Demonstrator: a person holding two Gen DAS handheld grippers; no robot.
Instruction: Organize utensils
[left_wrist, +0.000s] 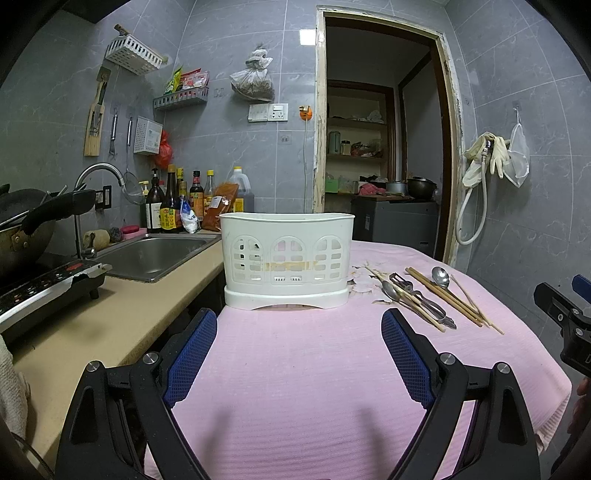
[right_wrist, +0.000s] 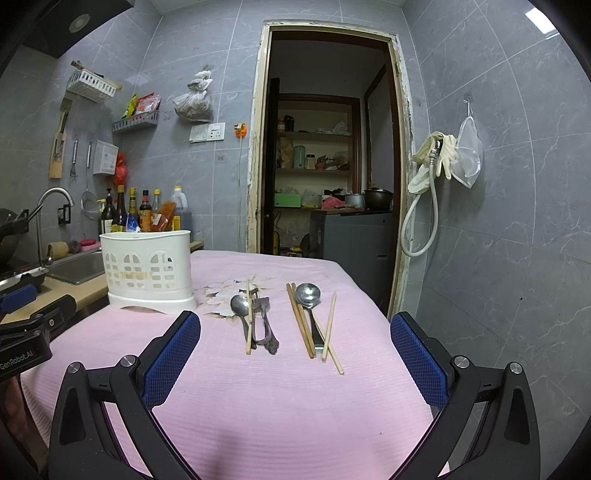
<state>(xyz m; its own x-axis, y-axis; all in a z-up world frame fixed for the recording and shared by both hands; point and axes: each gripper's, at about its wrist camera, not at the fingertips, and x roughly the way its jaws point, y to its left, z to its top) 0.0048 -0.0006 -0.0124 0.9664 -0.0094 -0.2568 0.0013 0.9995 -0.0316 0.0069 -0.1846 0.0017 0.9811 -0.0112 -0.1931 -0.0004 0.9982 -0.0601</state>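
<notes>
A: Where are we in the job?

B: By my reading, at the very start. Nothing is held. In the left wrist view the left gripper (left_wrist: 299, 354) is spread wide over the pink tablecloth (left_wrist: 295, 387), with the white utensil holder (left_wrist: 287, 258) standing upright at center frame, straight ahead of its fingers and apart from them.

A: And the other one?

B: The right gripper (right_wrist: 295, 358) is also spread wide and carries nothing. Its view shows the utensils lying flat at center frame, between and beyond the 2 blue pads (right_wrist: 173, 360).

A: How are they laid out?

B: In 2 loose groups. Left of center: a small spoon (right_wrist: 240, 308), a single chopstick (right_wrist: 249, 317) lying across it, and a dark metal peeler (right_wrist: 265, 325) just beside. Right of center: a pair of chopsticks (right_wrist: 300, 320), a larger spoon (right_wrist: 308, 297), and 2 more chopsticks (right_wrist: 330, 332) crossing near the spoon's handle. The holder sits at middle left of that frame, well apart from both groups.

A: Is the holder empty?

B: I cannot tell; neither view looks down into it.

A: So the next move?

B: Probably the right gripper descends on 1 piece. The single chopstick lies on top, so it looks easiest. Everything lies flat on soft cloth, so the fingers must close low, and overlapping neighbours may drag along.
</notes>
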